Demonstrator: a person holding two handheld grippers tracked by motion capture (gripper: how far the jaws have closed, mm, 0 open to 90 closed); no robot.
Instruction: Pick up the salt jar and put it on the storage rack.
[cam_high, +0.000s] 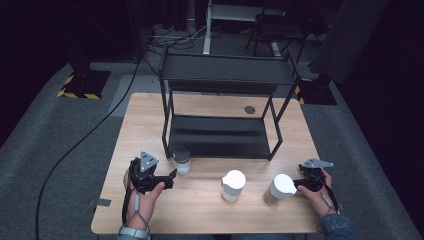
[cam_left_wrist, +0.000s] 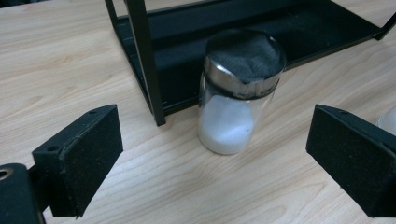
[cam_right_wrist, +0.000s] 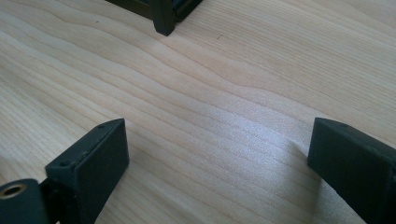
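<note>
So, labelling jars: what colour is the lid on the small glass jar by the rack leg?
Dark lid with a silvery metal band, clearest in the left gripper view.

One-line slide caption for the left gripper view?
Open left gripper faces a steel-capped glass jar of white powder beside the black rack's leg.

Recording lab or studio: dark curtained surroundings, grey carpet floor (cam_high: 60, 145), hazard-striped stand bases (cam_high: 82, 85), trailing floor cables (cam_high: 100, 125), lone wooden surface (cam_high: 200, 210).
</note>
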